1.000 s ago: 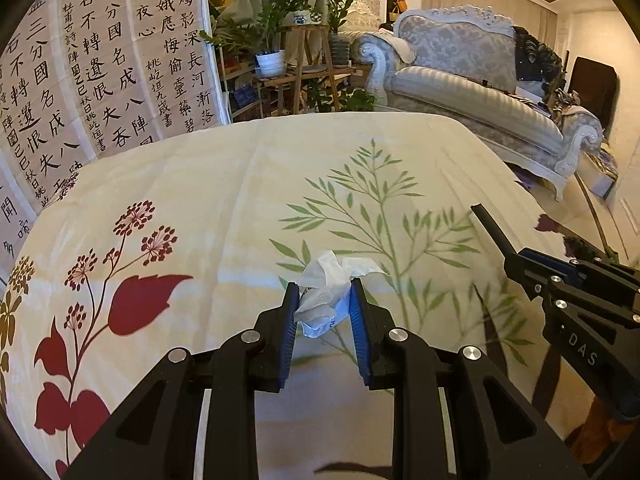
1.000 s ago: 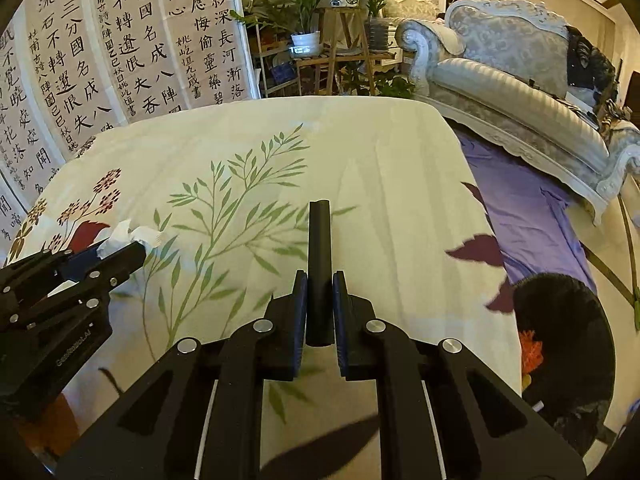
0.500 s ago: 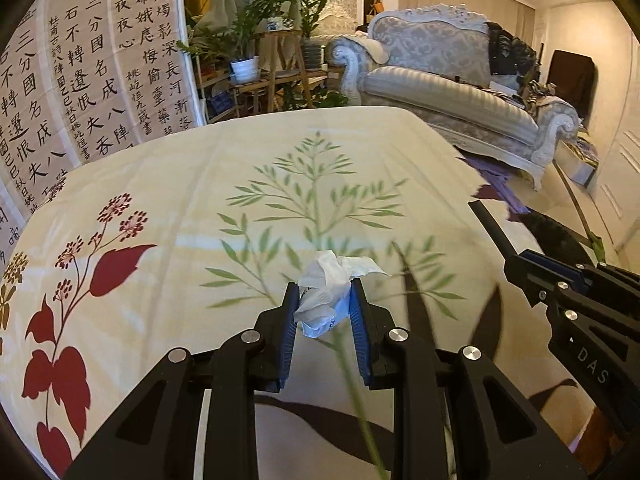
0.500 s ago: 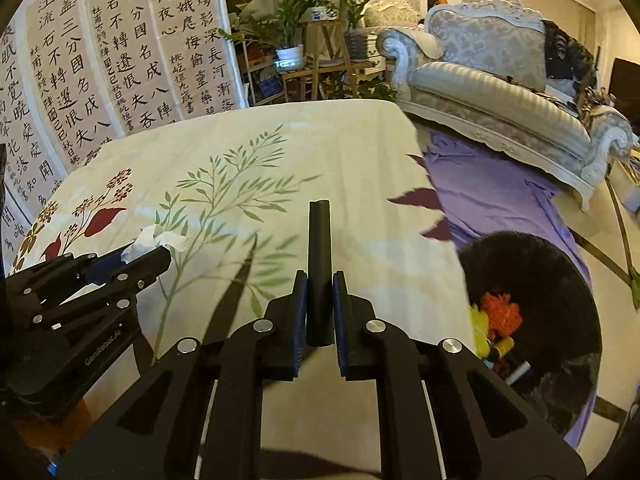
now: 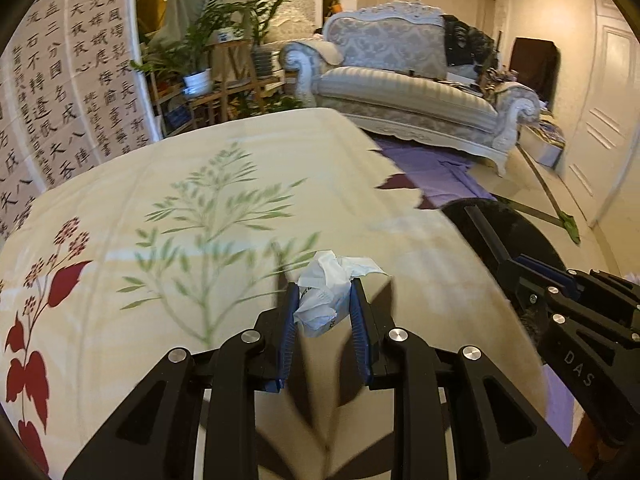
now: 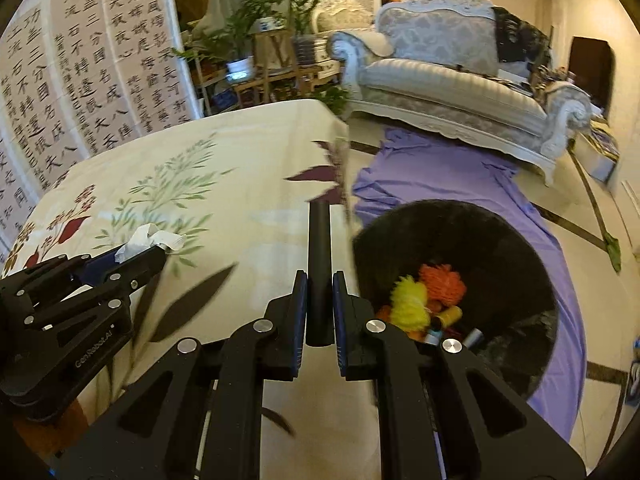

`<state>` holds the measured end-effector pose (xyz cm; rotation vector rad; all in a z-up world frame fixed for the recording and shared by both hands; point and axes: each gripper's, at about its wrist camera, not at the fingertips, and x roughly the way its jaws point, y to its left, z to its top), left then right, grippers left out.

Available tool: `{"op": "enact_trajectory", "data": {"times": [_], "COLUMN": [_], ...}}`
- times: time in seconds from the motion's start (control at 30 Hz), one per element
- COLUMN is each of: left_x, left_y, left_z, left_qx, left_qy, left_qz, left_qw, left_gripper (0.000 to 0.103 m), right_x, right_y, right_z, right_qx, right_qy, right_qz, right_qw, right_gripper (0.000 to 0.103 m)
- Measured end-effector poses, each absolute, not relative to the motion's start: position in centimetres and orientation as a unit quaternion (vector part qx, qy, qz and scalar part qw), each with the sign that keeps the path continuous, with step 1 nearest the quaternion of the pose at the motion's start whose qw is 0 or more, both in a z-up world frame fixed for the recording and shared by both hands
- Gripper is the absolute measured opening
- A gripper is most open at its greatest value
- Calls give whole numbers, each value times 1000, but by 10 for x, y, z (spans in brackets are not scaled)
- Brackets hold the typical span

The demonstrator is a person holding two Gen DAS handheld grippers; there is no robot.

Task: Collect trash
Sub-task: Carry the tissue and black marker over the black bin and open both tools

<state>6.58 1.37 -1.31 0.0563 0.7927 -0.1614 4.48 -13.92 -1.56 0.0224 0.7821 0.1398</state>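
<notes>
Tablecloth (image 5: 240, 208) floral, cream; sofa (image 5: 404, 88) and potted plants (image 5: 208, 52) beyond; left gripper (image 5: 324, 304) clamping crumpled tissue (image 5: 326, 292); right gripper (image 6: 320, 292) clamping black rod (image 6: 319, 264); black bin (image 6: 472, 248) beside table.

Left gripper (image 5: 323, 312): matte black linkage arms, silver round screws, blue ribbed finger pads (image 5: 289, 332), "GenRobot.AI" lettering on its side. Right gripper (image 6: 320, 304): identical black build, blue pads, "DAS" marking.

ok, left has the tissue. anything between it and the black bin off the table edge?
Nothing visible blocks it. The crumpled tissue sits in the left gripper above the tablecloth; the black bin stands open on the floor past the table's right edge. The right gripper, holding a black stick, sits between, near the rim.
</notes>
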Motion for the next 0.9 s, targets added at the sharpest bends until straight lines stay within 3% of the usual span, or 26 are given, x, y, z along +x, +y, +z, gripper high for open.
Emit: {"op": "enact_trajectory", "data": {"times": [0.9], "left_x": [91], "left_y": [-111], "left_z": [-14], "left_qx": [75], "left_qy": [375], "left_qz": [-162], "left_qw": [910], "left_gripper": [26], "right_x": [50], "right_y": [-248], "right_z": [-30], "right_qx": [65], "right_qy": [374], "right_qz": [-43], "right_qw": [924], "right_gripper": [13]}}
